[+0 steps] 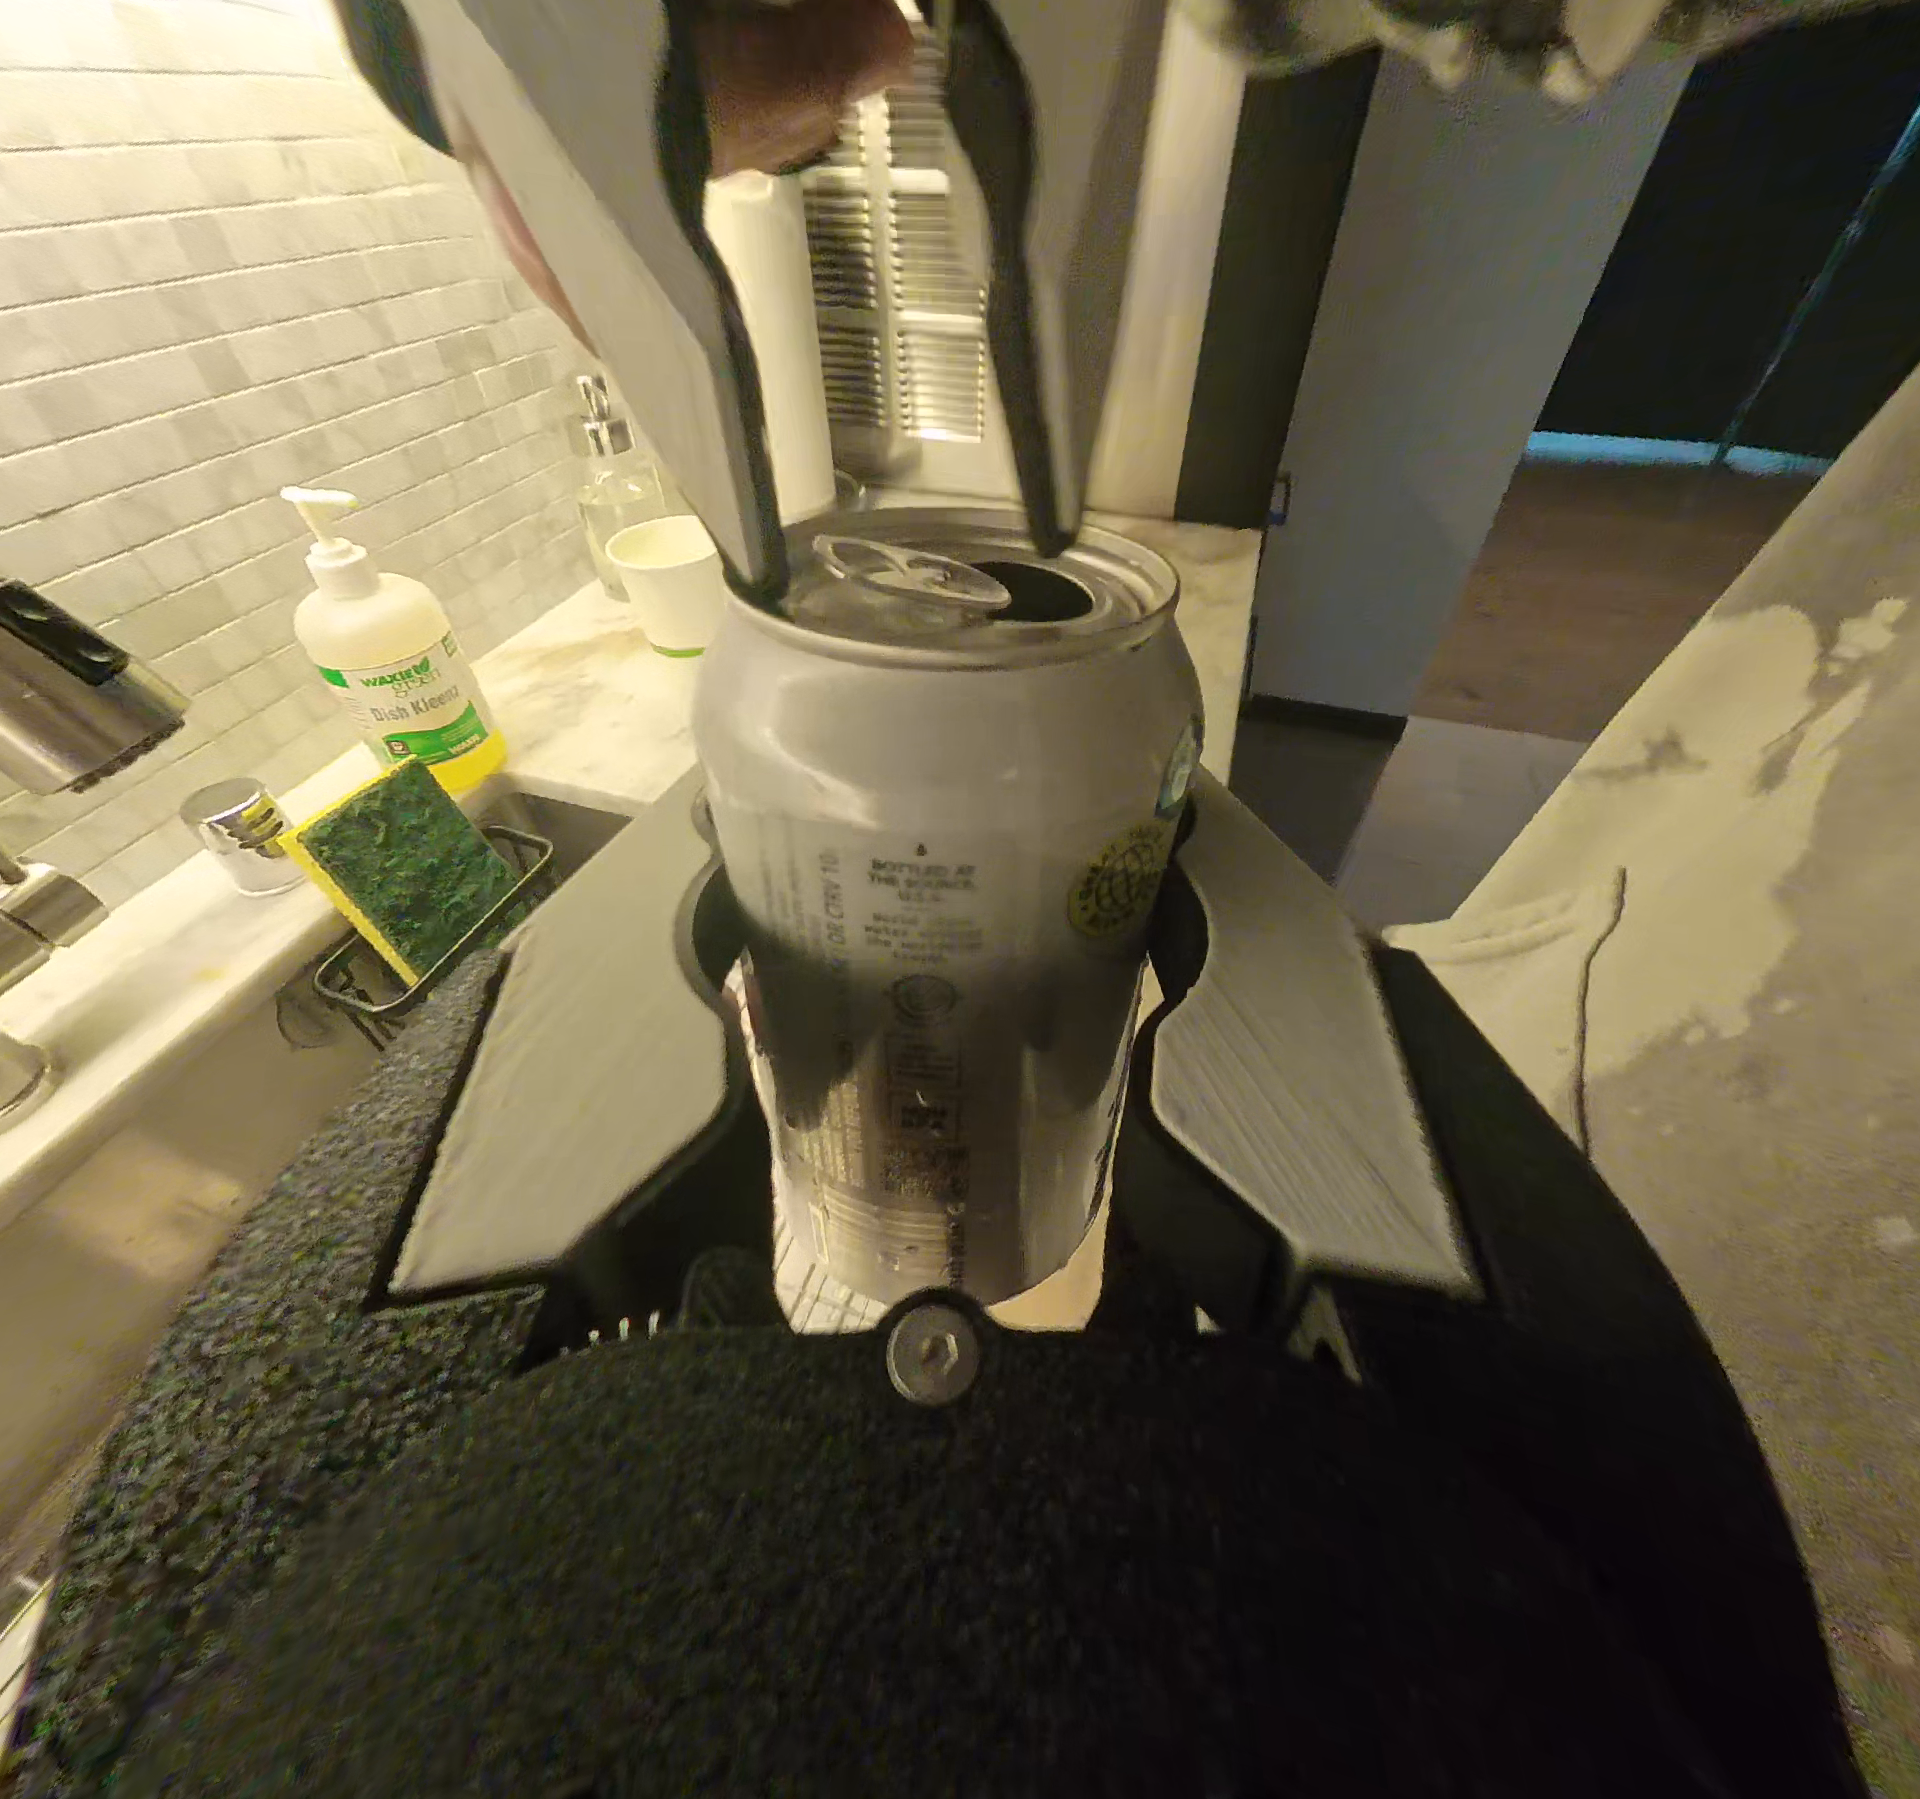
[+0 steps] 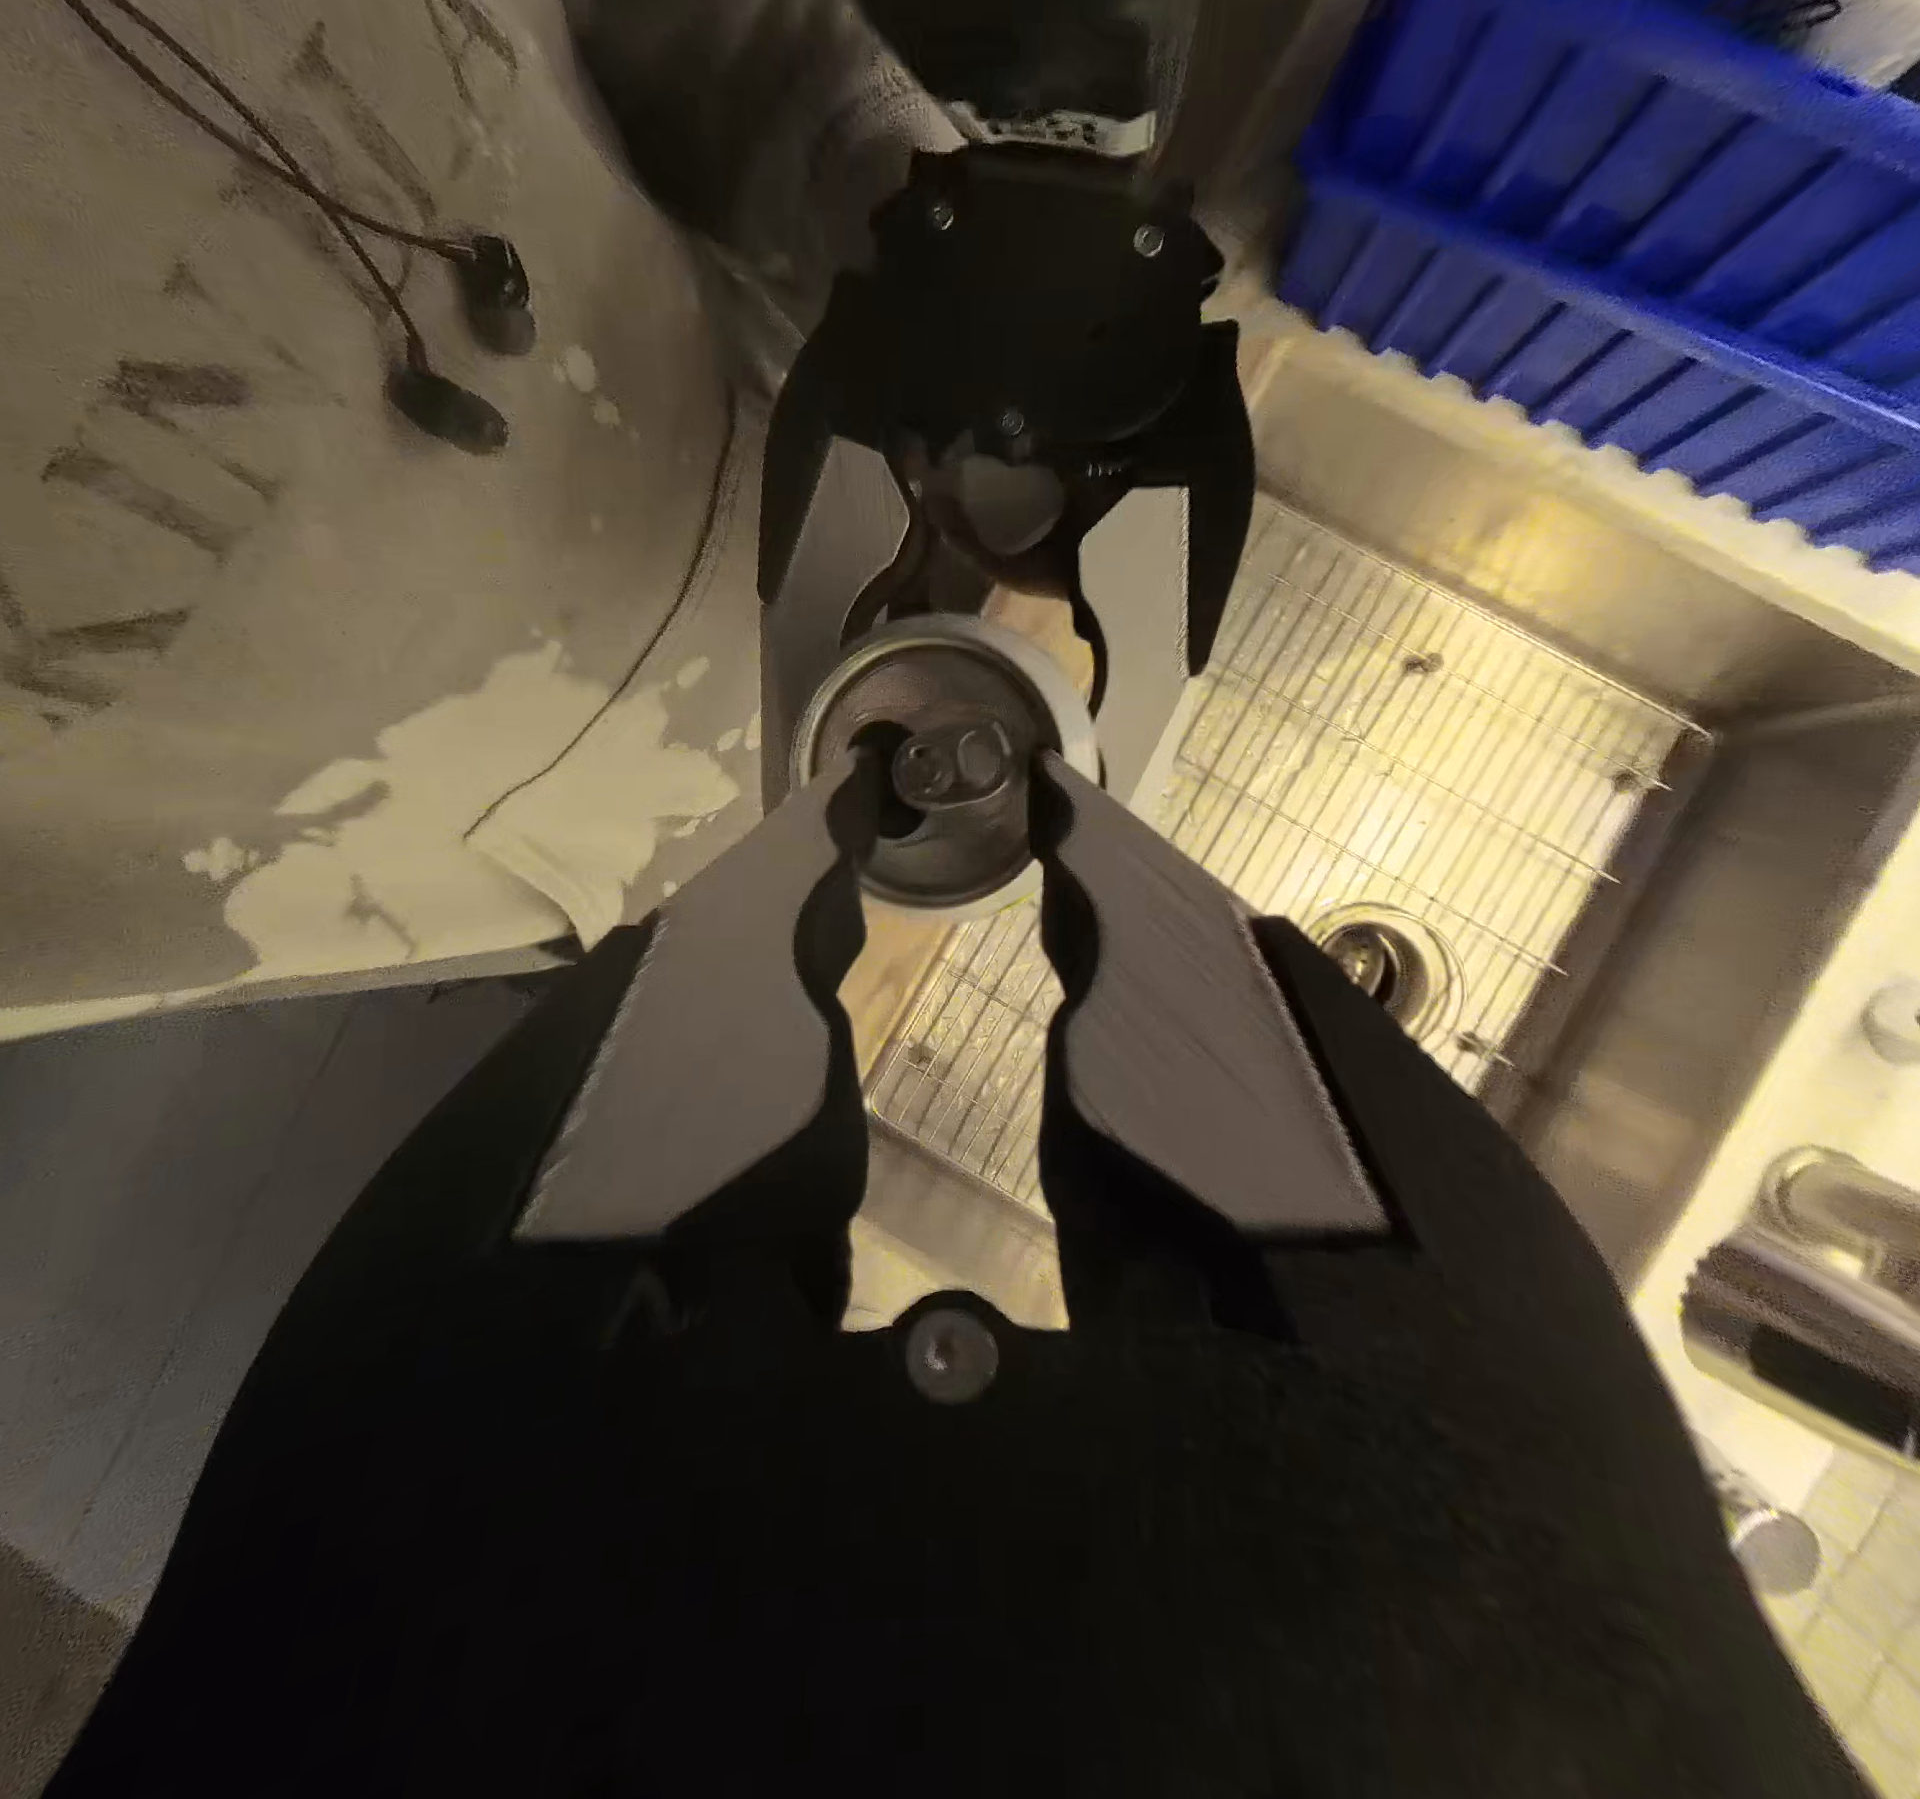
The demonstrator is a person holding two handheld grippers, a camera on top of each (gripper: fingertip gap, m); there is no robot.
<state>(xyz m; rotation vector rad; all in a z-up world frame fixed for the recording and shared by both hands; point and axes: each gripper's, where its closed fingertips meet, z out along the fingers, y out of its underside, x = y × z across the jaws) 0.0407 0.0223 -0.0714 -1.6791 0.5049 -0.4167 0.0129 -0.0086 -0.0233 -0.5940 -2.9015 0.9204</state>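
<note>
Left tongs [image 1: 951, 928] pinching a silver can [image 1: 940, 876] around its body, can upright, held over the sink [image 2: 1382, 710]; can top open, tab [image 2: 951, 760] lying flat; right tongs [image 2: 945, 773] come down from above, spread a bit, tips touching the can's top rim either side of the tab, not clamped on anything; wire grid [image 2: 1392, 741] and drain [image 2: 1366, 960] in the sink below; soap bottle [image 1: 400, 653], green-yellow sponge [image 1: 400, 866] in a wire caddy, and white cup [image 1: 670, 580] on the tabletop [image 1: 582, 679] at left; blue bin [image 2: 1621, 170] behind the sink; faucet [image 1: 73, 700] far left.
</note>
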